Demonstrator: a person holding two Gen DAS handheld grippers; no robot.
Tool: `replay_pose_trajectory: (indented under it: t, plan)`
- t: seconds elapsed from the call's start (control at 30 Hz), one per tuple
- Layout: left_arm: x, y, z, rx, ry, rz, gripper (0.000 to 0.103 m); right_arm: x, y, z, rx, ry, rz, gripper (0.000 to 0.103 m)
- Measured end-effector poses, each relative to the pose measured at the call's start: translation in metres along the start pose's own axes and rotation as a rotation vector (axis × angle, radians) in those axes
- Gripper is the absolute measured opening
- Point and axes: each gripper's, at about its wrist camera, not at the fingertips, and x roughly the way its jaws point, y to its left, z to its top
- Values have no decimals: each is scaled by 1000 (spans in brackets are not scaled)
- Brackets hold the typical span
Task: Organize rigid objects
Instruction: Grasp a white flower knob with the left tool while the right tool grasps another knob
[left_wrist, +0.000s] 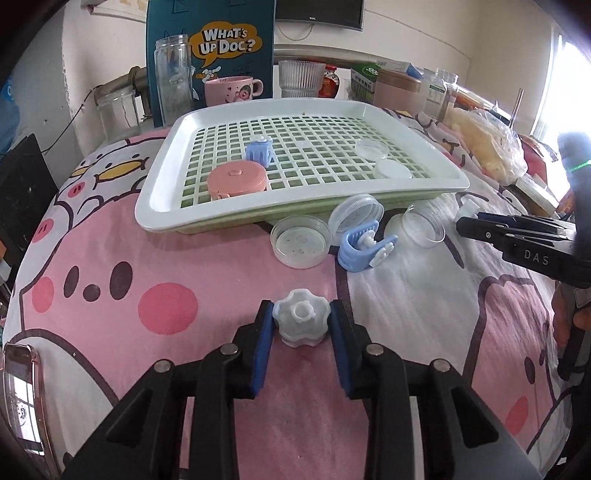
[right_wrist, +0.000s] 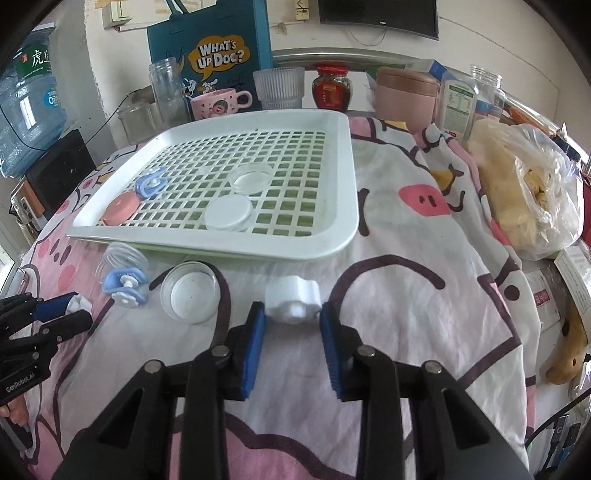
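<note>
The tray (left_wrist: 155, 206) stands just behind. Your left claw (left_wrist: 301, 317) grips a white knob (left_wrist: 300, 322) on the cloth (left_wrist: 184, 266); your right claw (right_wrist: 292, 314) grips another knob (right_wrist: 292, 297). Lift both straight up, then carry them over the rim.

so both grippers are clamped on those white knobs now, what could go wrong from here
1. The left hand-held gripper holds its white lobed plastic knob only at the pad tips; the scalloped rim may slip or twist when lifted.
2. The right hand-held gripper pinches the other white lobed knob by its near edge, so it could tip out.
3. The clear round plastic lid and blue plastic clip lie beside the white slotted tray; a carried knob could knock them.
</note>
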Motion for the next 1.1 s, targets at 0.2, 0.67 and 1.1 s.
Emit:
replay_pose_trajectory:
  t: [0.2, 0.67, 1.1]
  plan:
    - [-13, 6, 1, 11, -36, 26, 29, -20, 18, -8, -64, 109, 143, 30]
    - [-7, 17, -2, -11, -23, 39, 29, -10, 66, -19, -222, 172, 119, 43]
    - [-2, 11, 0, 1, -5, 25, 29, -6, 69, -22, -174, 78, 73, 37]
